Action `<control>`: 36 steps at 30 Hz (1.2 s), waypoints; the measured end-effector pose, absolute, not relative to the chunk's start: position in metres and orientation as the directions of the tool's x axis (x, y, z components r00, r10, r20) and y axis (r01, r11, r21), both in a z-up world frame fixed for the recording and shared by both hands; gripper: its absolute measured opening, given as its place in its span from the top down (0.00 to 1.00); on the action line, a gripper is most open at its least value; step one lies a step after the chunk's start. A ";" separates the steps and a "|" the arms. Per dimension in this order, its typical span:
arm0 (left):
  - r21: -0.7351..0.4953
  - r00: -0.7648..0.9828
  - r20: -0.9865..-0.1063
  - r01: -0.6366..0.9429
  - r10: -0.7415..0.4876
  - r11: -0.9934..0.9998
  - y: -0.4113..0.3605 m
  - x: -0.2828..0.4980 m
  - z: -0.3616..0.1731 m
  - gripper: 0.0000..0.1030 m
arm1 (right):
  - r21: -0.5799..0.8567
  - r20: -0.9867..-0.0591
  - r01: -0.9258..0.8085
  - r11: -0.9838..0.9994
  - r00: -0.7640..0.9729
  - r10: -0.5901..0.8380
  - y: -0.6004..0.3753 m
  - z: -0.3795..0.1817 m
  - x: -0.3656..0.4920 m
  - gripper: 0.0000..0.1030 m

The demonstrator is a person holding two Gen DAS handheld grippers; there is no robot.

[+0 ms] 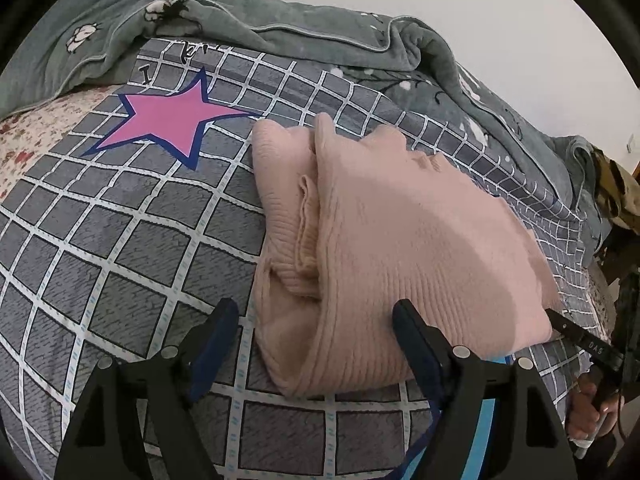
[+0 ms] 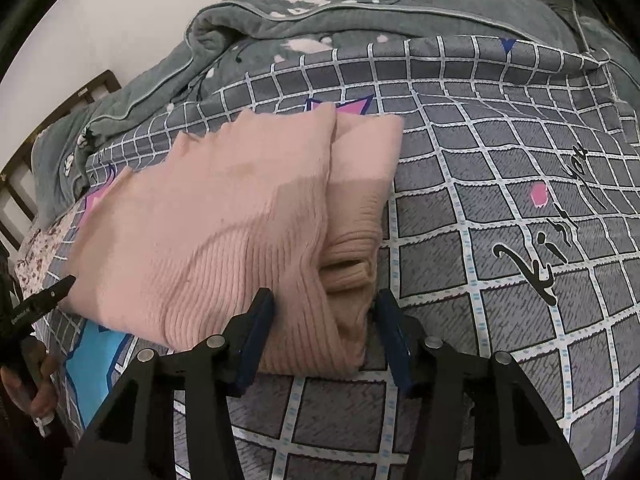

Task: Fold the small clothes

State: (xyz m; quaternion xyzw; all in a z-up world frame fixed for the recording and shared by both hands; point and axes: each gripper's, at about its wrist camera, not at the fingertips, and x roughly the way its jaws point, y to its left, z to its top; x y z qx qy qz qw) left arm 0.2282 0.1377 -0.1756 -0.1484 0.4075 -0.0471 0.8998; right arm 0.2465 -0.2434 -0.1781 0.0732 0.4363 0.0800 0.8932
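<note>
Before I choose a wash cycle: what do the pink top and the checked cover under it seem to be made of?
The pink top looks like soft, matte rib knit, perhaps wool or acrylic: fine vertical ribs show. The checked cover looks like smooth printed woven fabric, possibly cotton or polyester: flat grid, stars and lettering.

pink sweater [image 1: 400, 240]: ribbed knit cloth, matt. checked bedsheet [image 1: 120, 240]: smooth printed cloth. grey-green blanket [image 1: 320, 28]: thick fleecy cloth with piped edge. left gripper [image 1: 316, 320]: matt black plastic, small metal rivets.
</note>
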 end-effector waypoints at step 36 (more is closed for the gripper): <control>-0.414 0.689 -0.671 -0.043 -0.273 0.909 0.141 0.234 -0.183 0.39 | 0.178 -0.767 -0.087 0.980 0.612 0.194 -0.241 -0.179 0.248 0.49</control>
